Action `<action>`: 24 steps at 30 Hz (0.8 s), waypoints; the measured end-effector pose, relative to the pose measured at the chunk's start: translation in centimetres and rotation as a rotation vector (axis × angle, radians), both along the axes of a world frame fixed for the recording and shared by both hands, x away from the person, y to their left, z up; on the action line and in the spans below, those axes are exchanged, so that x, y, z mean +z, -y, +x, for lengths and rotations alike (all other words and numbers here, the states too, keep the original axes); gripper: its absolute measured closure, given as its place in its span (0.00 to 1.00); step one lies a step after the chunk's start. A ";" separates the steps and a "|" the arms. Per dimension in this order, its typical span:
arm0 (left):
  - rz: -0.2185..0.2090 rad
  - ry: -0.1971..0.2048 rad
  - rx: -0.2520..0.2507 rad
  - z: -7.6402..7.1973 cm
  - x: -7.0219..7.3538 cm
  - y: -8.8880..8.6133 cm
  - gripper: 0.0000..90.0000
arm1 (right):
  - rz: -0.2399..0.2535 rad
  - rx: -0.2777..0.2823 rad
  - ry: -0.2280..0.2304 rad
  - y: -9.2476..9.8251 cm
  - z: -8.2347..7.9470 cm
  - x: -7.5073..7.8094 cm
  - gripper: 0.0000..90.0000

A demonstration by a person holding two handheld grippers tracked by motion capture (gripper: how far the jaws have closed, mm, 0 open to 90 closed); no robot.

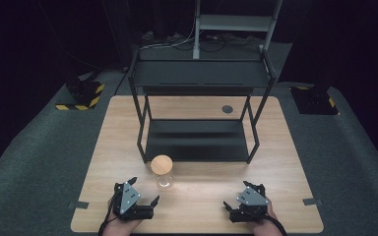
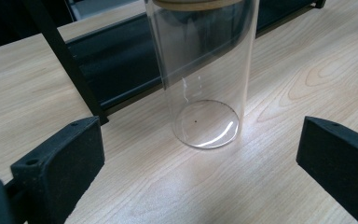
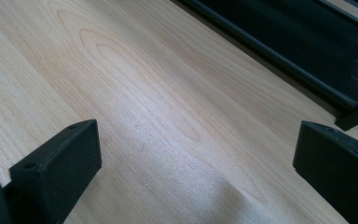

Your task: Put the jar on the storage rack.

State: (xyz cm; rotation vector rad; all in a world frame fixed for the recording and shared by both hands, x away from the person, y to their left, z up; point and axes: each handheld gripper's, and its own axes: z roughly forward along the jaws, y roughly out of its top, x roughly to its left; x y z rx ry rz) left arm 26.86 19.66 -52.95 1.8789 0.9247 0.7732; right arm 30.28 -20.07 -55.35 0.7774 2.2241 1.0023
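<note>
While both hands rest at the near edge of the pale wooden table [image 1: 285,162], the left gripper [image 1: 144,191] gapes wide, and the right gripper [image 1: 236,195] gapes wide too over bare wood. Just beyond the left one, near and untouched, stands the tall clear glass jar with a round wooden lid [image 2: 204,88], upright. Farther back sits the black metal two-tier shelf [image 1: 197,140].

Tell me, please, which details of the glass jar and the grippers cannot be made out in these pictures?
- Glass jar: the left gripper view's top edge cuts off its wooden lid.
- Jar contents: the high view is too small; it looks empty in the left gripper view.
- Right gripper: its jaw gap is too small and dark to judge in the high view.
- Rack: the lower shelf lies in shadow.
</note>
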 end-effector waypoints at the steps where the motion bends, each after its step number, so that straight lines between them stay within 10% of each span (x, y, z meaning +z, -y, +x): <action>1: -0.007 0.001 0.001 0.0 0.1 0.0 0.01 | 0.001 0.000 -0.001 0.0 0.0 0.0 0.00; 24: -0.066 0.009 -0.026 0.5 1.3 0.7 0.01 | 0.008 -0.001 -0.001 0.1 0.0 0.0 0.00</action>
